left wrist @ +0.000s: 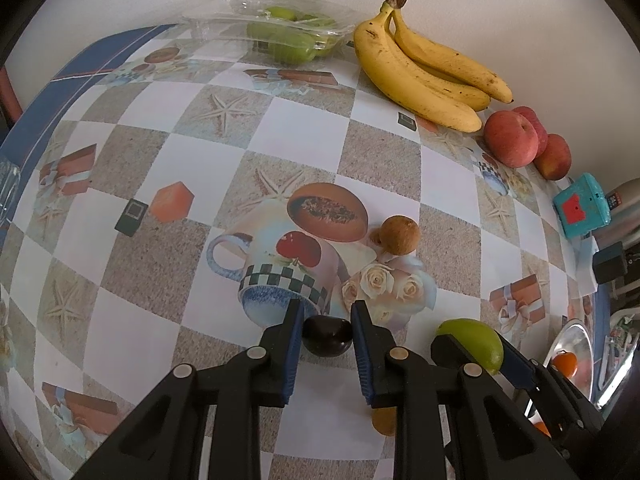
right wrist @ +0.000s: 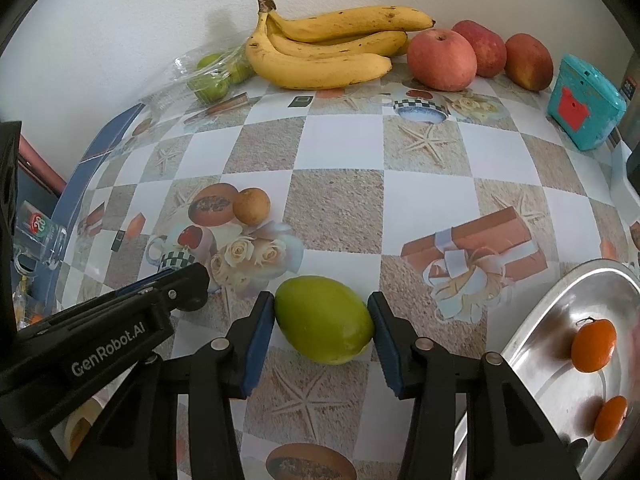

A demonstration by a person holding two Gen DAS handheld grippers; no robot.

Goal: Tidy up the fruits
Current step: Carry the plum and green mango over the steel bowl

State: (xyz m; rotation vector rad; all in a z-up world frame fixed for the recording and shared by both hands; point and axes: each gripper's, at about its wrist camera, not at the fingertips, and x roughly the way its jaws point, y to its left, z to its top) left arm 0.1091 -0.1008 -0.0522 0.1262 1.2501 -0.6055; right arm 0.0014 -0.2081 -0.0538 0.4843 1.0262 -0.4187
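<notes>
My left gripper (left wrist: 328, 319) is shut on a small dark plum (left wrist: 327, 340) that rests on the patterned tablecloth. Just right of it, my right gripper (right wrist: 321, 305) is shut on a green oval fruit (right wrist: 324, 320), one blue pad on each side, with the fruit still on the cloth. That green fruit (left wrist: 476, 340) also shows in the left wrist view, partly behind the right gripper's finger (left wrist: 452, 350). A brown round fruit (left wrist: 400, 236) lies ahead of the left gripper. Part of another brown fruit (left wrist: 384, 420) peeks out under the left gripper.
Bananas (right wrist: 320, 60) and three red apples (right wrist: 440, 60) line the back wall, next to a clear clamshell (left wrist: 280, 36) of green fruits. A teal box (right wrist: 584, 104) stands at the back right. A steel tray (right wrist: 532, 344) at the right holds two tangerines (right wrist: 594, 344).
</notes>
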